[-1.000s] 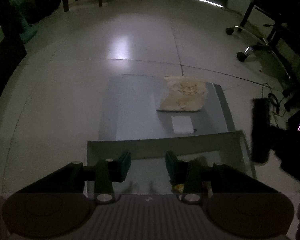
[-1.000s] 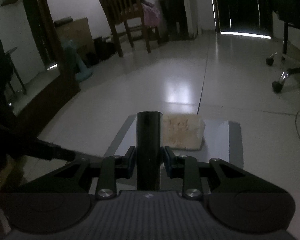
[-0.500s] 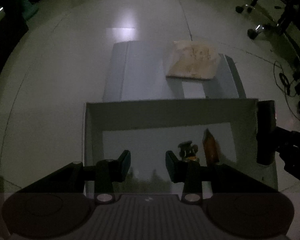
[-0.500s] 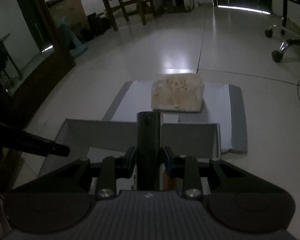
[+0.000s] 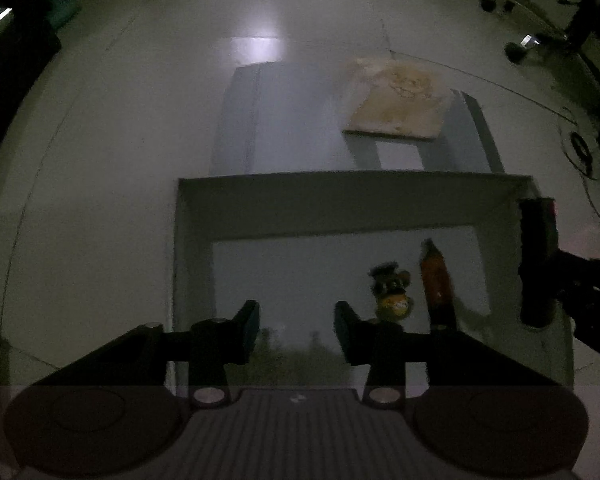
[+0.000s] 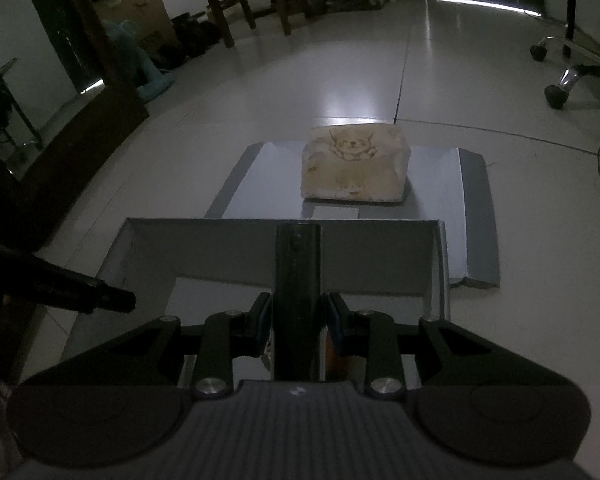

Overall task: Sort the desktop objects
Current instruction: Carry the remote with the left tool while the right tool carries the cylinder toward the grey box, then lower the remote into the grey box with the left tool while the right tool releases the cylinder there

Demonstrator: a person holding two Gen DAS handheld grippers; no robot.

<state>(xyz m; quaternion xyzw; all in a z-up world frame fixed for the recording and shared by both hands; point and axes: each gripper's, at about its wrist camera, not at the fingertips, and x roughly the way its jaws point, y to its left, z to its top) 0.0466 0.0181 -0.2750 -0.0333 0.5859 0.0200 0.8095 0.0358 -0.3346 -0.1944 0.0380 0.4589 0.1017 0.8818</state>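
Observation:
An open white box [image 5: 194, 248] stands on the floor. Inside it sit a small toy figure [image 5: 392, 292] and an orange-brown pen-like thing [image 5: 436, 280]. My left gripper [image 5: 296, 320] points down into the box left of the toy, its jaws opening with nothing between them. My right gripper [image 6: 298, 320] is shut on an upright black cylinder [image 6: 298, 276] over the box's near right part. That cylinder [image 5: 536, 260] also shows at the box's right wall in the left wrist view.
Beyond the box lies its flat grey lid [image 6: 476, 216] with a beige pad [image 6: 356, 168] bearing a drawing. An office chair base [image 6: 560, 88] and a floor cable [image 5: 580, 148] are to the right, a wooden chair [image 6: 252, 0] at the back, and a dark cabinet [image 6: 60, 100] on the left.
Both grippers sank and tipped down toward the box, bringing its inside with the toy and orange thing into view. The right gripper kept its hold on the black cylinder.

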